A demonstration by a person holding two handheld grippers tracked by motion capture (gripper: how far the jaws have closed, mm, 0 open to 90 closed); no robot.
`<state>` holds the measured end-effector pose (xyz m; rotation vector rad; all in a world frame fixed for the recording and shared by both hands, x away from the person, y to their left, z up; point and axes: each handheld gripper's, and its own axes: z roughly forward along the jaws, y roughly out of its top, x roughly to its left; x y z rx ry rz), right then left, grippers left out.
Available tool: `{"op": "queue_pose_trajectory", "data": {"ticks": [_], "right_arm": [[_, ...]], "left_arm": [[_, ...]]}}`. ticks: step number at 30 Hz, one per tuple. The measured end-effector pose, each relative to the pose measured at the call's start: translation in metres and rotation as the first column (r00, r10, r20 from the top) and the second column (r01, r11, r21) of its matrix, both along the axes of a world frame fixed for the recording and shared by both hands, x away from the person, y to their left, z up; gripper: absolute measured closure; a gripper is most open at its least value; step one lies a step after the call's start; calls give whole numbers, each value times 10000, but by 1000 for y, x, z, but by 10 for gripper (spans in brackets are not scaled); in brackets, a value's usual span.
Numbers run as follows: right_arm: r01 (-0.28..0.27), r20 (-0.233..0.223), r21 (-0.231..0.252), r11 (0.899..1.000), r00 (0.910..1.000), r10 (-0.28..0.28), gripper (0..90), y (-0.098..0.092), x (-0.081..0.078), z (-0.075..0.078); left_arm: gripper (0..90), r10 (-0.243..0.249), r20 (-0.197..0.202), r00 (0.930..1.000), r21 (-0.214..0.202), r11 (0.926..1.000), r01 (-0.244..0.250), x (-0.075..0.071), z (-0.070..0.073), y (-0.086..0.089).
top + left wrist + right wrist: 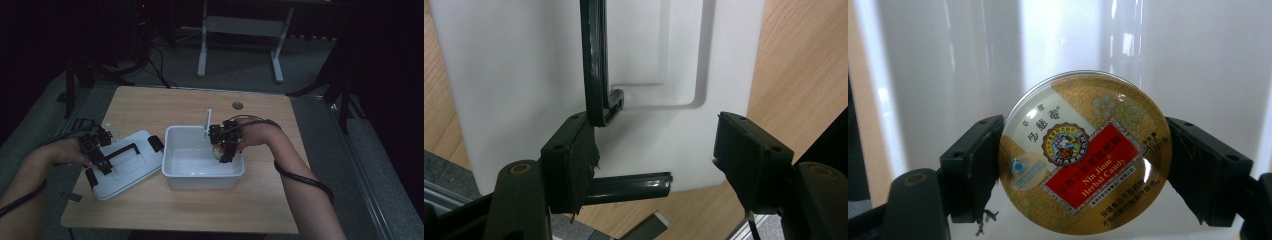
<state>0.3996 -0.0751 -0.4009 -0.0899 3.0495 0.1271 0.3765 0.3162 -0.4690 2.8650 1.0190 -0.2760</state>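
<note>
Two sets of black tongs work over a light wooden counter [200,205] in a dim room. The right tongs [223,150] reach down into an open white rectangular plastic bin [202,177] standing near the middle of the counter, and they are clamped on a round gold candy tin with a red label [1084,155]. In the right gripper view the tin sits squarely between the two black jaws, its printed face turned toward the camera, with the bin's white inner wall behind it. In the high view the tin [218,151] hangs inside the right part of the bin.

Just left of the bin lies a white plastic lid with a black carrying handle and black latches [125,167], flat on the counter. The left tongs [100,159] hover over the lid's near left part with jaws spread wide and nothing between them. In the left gripper view the lid's black handle [594,65] runs just beside the left jaw.
</note>
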Motion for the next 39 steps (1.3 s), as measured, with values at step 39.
{"op": "queue_pose_trajectory", "data": {"ticks": [39], "right_arm": [[343, -368, -1443, 9889, 9985, -400, 201, 9, 13, -75]], "left_arm": [[329, -84, -145, 9999, -17, 10000, 84, 1, -2, -1]]}}
